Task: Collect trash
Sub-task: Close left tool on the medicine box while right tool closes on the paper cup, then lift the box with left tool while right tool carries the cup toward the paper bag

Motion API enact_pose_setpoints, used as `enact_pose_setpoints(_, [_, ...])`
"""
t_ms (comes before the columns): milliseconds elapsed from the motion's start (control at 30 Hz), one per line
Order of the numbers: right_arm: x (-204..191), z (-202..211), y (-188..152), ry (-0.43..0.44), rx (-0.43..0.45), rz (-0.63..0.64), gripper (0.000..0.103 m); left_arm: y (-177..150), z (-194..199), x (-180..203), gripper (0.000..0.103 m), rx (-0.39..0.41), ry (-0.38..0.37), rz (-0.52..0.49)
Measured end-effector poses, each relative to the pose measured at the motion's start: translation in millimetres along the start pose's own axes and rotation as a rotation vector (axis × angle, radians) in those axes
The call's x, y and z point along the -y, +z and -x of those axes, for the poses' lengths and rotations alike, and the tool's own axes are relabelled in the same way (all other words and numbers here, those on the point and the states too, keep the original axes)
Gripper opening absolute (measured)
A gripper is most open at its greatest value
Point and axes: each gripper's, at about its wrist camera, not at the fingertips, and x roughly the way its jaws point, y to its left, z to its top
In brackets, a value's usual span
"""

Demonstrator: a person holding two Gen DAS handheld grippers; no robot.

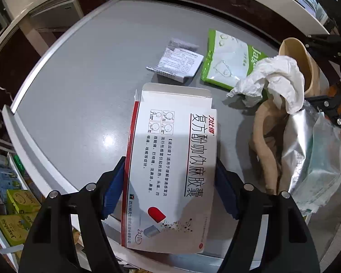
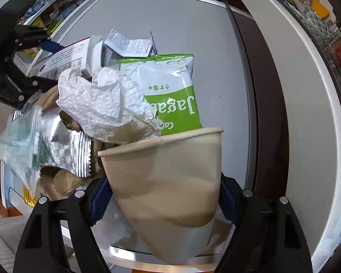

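The left gripper [image 1: 170, 188] clenches a flat white cardboard medicine box with a red edge stripe and black Chinese print [image 1: 172, 166], its blue-padded jaws pressing the two long sides. The box's long axis runs straight ahead along the fingers, away from the camera; its opened flap end points forward over the grey tabletop [image 1: 97, 72], and the end printed with a red-and-grey capsule sits nearest the camera. In the right wrist view the same box [image 2: 63, 61] shows at the upper left, held in the other gripper's black frame and angled up off the surface.

The right gripper [image 2: 161, 195] grasps a tan paper cup [image 2: 166, 182] by its sides, jaws closed against the wall. The cup's axis tilts forward and slightly right, and its rolled rim, the open mouth, faces away from the camera. In the left wrist view the cup [image 1: 307, 68] appears at the far right.

Just beyond the cup rim lies a crumpled white tissue [image 2: 106, 104], overlapping a green-and-white snack bag printed "Jaga" [image 2: 172, 91] that lies flat on the table. Behind the bag sits a folded printed paper leaflet [image 1: 177, 63], apart from the box. Beside the cup are a silver foil wrapper [image 2: 68, 150], a clear plastic bag with pale green contents [image 2: 20, 145] and crumpled brown paper [image 1: 266, 145], heaped together and touching one another.
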Motion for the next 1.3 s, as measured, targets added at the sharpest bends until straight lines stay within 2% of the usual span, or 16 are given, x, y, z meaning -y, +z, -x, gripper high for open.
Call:
enact_pose_setpoints(267, [5.6, 21.7, 2.7, 0.016, 0.084, -0.043, 0.078, -10.9, 32.6, -16.6, 0.073, 0.124, -0.015, 0.16])
enact_pose_setpoints(533, [-6.3, 32.7, 5.1, 0.082, 0.154, -0.069, 0.078, -21.2, 72.9, -12.4, 0.072, 0.212, 0.035, 0.239])
enact_pose_setpoints(800, [-15.6, 79.7, 8.0, 0.077, 0.271, -0.068, 0.078, -40.6, 123.7, -12.4, 0.072, 0.367, 0.071, 0.351])
enact_pose_setpoints(1067, [-29.2, 140.0, 1.1, 0.044, 0.418, -0.1, 0.078, -50.3, 180.4, 7.1, 0.072, 0.493, 0.172, 0.369])
enact_pose_setpoints(1300, [-42.0, 178.5, -25.1, -0.004, 0.495, -0.156, 0.078, -62.7, 216.8, 21.7, 0.072, 0.568, 0.183, 0.359])
